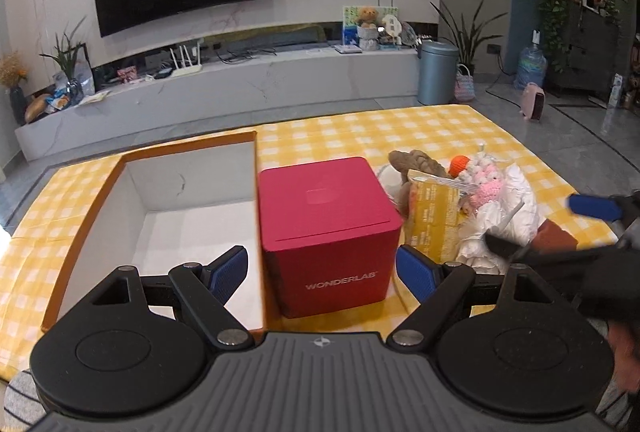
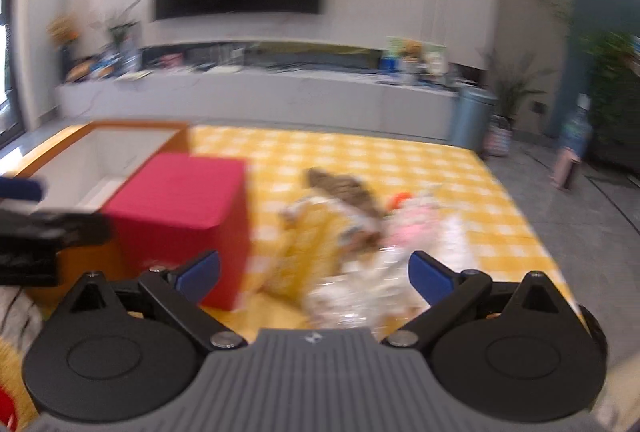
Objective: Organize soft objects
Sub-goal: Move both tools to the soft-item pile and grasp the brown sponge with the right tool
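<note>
A pile of soft things lies on the yellow checked cloth (image 1: pixel 400 127): a brown plush (image 1: pixel 416 161), a yellow packet (image 1: pixel 436 216), a pink crochet toy (image 1: pixel 490 185) and a crinkled white bag (image 1: pixel 516 207). My left gripper (image 1: pixel 322 272) is open, its blue pads on either side of a red cube box (image 1: pixel 328 232) without touching it. An open white box with orange edges (image 1: pixel 160 211) stands left of the cube. In the blurred right wrist view my right gripper (image 2: pixel 314 278) is open just before the pile (image 2: pixel 360 232). The left wrist view shows my right gripper (image 1: pixel 546 226) spread over the white bag.
The red cube box (image 2: pixel 180 207) stands between the white box (image 2: pixel 100 155) and the pile. Beyond the cloth are a grey floor, a long low TV cabinet (image 1: pixel 240 83) under a wall TV, and a blue-grey bin (image 1: pixel 436 71). A striped sleeve (image 1: pixel 20 400) shows at bottom left.
</note>
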The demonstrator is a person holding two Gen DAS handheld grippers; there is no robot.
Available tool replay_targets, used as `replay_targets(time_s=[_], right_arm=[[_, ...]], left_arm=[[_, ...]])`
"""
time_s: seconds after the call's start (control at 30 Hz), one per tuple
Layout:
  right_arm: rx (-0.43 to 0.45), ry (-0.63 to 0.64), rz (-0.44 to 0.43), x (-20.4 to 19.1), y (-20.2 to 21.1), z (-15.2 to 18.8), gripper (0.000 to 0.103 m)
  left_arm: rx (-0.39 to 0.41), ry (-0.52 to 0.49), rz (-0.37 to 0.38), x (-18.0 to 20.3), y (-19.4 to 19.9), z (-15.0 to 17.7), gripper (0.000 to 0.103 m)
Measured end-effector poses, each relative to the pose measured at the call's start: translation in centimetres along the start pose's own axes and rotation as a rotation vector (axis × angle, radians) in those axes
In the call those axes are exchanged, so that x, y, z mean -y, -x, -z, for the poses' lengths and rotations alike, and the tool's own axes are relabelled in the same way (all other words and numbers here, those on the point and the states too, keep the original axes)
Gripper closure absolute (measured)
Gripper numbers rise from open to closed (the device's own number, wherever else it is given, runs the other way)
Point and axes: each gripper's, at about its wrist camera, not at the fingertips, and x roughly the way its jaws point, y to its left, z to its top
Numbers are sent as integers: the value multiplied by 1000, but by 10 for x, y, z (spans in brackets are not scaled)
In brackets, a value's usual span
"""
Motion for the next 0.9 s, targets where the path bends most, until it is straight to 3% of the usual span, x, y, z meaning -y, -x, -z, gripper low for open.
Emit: replay_targets(time_s=[0.17,0.3,0.47,0.57,0.7,0.9], right_arm=[[-21,-211,60,54,-6,-3,3],[-54,-302,112,84,-14,-8,3],[-267,-345,87,112,-44,-15,3],[-350,-362,120,122,-65,-5,3],[-417,-562,148,147,-85,15,14],[-452,-743,31,166,-95,31,12]], left_arm=[[-30,-16,15,12,-12,-3,5],[-55,-41,54,29,-24,-6,5],[-96,-116,173,62,-44,-13,5],[-81,-170,269,85,-55,-17,5],[-109,-301,308,116,-80,-17,5],[-207,-385,387,139,-120,-5,5]])
